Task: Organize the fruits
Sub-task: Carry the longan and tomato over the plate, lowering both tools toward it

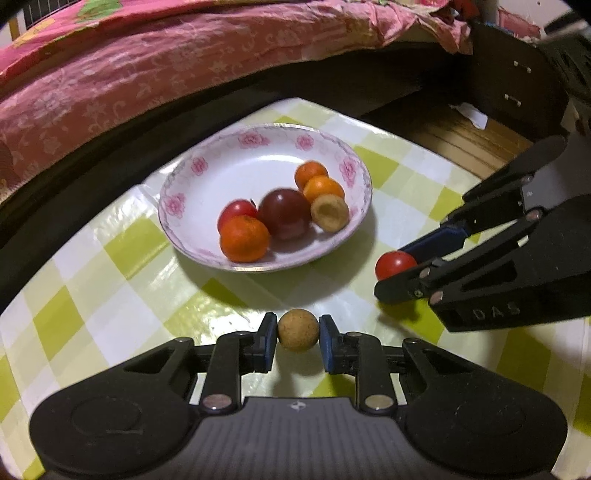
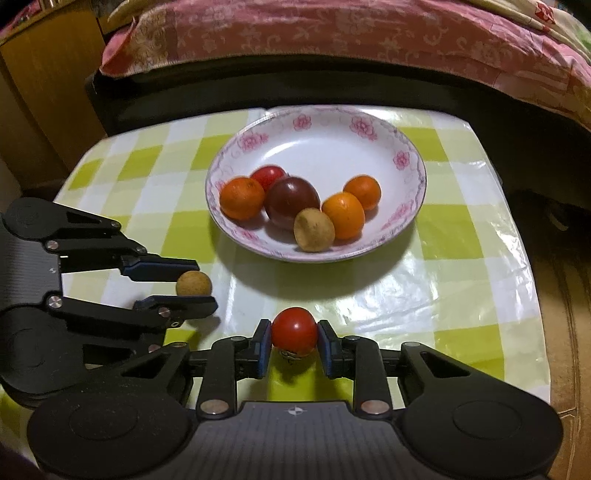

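A white plate with pink flowers (image 1: 207, 173) (image 2: 406, 147) sits on the checked tablecloth and holds several fruits: oranges (image 1: 244, 238) (image 2: 242, 198), a dark plum (image 1: 285, 213) (image 2: 291, 201), a red fruit (image 2: 269, 175) and a tan longan (image 1: 329, 212) (image 2: 314, 229). My left gripper (image 1: 298, 330) (image 2: 197, 284) is shut on a tan longan (image 1: 298, 329) (image 2: 194, 283), just above the cloth in front of the plate. My right gripper (image 2: 294, 332) (image 1: 397, 267) is shut on a small red tomato (image 2: 294, 331) (image 1: 394, 264), right of the left gripper.
The green and white checked tablecloth (image 2: 461, 280) covers a small table. A bed with a pink floral quilt (image 1: 147, 74) (image 2: 332, 33) runs close behind it. A wooden cabinet (image 2: 40, 85) stands to the left, dark furniture (image 1: 517, 85) to the right.
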A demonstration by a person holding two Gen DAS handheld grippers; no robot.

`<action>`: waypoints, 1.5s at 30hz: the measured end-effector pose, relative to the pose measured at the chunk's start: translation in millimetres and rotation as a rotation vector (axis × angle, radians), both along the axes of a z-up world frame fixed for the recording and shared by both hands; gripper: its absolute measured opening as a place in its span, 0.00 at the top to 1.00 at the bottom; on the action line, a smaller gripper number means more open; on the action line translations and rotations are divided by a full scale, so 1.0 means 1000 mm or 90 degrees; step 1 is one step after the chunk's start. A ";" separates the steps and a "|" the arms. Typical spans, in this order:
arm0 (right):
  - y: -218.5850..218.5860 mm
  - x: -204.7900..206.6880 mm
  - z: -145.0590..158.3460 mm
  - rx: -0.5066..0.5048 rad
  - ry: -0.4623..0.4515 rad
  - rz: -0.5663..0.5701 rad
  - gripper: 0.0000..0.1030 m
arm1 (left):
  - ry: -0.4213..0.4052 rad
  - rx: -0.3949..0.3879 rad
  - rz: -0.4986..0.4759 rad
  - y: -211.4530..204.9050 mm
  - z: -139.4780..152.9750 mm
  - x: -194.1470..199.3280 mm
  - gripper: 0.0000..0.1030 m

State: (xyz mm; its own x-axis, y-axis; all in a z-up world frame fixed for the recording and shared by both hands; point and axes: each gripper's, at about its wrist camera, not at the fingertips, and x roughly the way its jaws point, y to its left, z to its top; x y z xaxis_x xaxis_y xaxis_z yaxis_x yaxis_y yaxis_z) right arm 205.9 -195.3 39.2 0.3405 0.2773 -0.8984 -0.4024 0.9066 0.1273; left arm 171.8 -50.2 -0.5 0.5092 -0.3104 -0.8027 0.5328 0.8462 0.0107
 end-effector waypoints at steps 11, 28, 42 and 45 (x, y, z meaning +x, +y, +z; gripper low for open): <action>0.003 0.013 0.020 0.033 -0.045 -0.024 0.79 | -0.039 -0.014 0.033 0.000 0.022 0.020 0.68; 0.006 0.032 0.026 0.041 -0.080 -0.067 0.77 | -0.061 -0.009 0.071 0.002 0.029 0.040 0.68; 0.009 0.037 0.028 0.039 -0.093 -0.075 0.77 | -0.073 -0.003 0.085 0.002 0.032 0.044 0.69; 0.009 0.038 0.029 0.040 -0.096 -0.078 0.77 | -0.076 -0.003 0.087 0.003 0.033 0.045 0.69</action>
State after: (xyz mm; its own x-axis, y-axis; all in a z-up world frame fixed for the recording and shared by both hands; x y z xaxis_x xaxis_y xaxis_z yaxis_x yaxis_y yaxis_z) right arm 244.4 -186.3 68.2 0.5040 0.2797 -0.8171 -0.3087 0.9420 0.1319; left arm 216.4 -47.6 32.7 0.6388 -0.2357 -0.7324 0.4079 0.9109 0.0625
